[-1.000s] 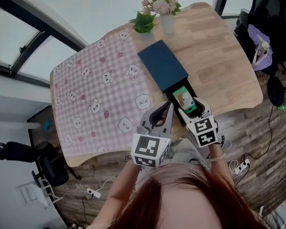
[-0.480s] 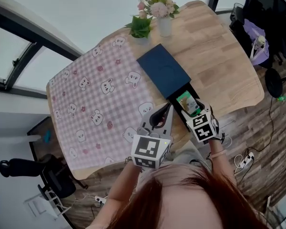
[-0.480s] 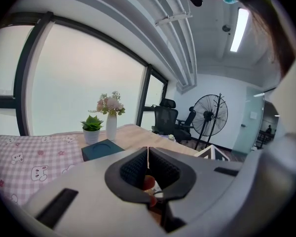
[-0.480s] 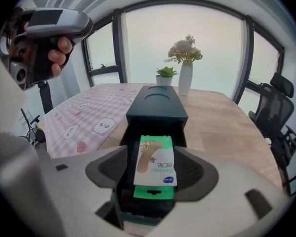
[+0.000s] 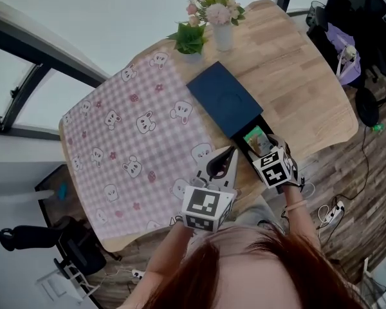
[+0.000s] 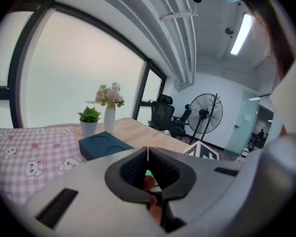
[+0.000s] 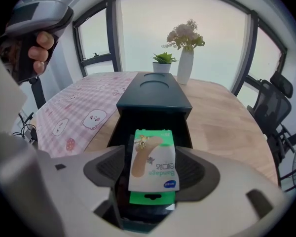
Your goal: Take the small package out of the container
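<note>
Green packet (image 7: 153, 159) between just-widened jaws of steeply down-tilted right claw (image 5: 265, 147); left claw (image 6: 147, 153) together.

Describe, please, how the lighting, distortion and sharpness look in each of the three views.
Head view: even daylight, sharp, fisheye curves the table edge. Left gripper view: window blown out white, black rounded corners, ceiling beams bowed. Right gripper view: small package crisp and softly lit, sky behind the flowers washed out.
</note>
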Demonstrator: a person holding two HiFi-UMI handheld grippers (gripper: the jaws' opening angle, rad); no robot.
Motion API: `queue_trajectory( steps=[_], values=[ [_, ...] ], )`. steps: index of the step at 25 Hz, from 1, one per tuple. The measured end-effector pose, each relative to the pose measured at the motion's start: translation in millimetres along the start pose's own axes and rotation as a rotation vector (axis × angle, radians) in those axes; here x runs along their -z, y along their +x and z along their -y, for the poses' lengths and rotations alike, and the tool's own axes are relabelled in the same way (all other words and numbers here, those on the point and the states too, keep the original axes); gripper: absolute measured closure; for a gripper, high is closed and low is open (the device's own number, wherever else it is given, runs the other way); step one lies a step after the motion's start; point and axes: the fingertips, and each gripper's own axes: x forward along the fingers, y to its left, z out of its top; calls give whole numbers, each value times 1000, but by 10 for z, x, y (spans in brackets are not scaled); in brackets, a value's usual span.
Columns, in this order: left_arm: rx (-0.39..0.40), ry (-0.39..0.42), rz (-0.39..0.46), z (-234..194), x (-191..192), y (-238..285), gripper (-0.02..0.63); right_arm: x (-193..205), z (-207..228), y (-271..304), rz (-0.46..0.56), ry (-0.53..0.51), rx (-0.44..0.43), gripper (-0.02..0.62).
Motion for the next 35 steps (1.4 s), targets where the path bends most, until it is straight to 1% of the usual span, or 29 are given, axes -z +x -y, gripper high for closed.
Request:
queue_trajectory(
  steps=[6, 11, 20, 26, 29, 35],
  values=[
    [27, -17, -22, -86, 62, 25, 592, 24, 26, 111, -56, 5, 12, 264],
    [43, -21, -29, -139, 91, 45, 592, 33, 49, 163, -77, 0, 25, 257],
    [62, -27, -40, -181, 126, 54, 592, 50, 19, 243, -109, -4, 14, 250],
    [60, -30, -43, -210, 145, 76, 592, 54, 15, 259, -135, -7, -1, 253],
    [67, -33, -33, -212, 124, 79, 592, 53, -23, 264, -163, -24, -21, 265],
    [91, -57, -16, -180, 91, 72, 592, 75, -34, 295, -193, -37, -28, 255]
  ],
)
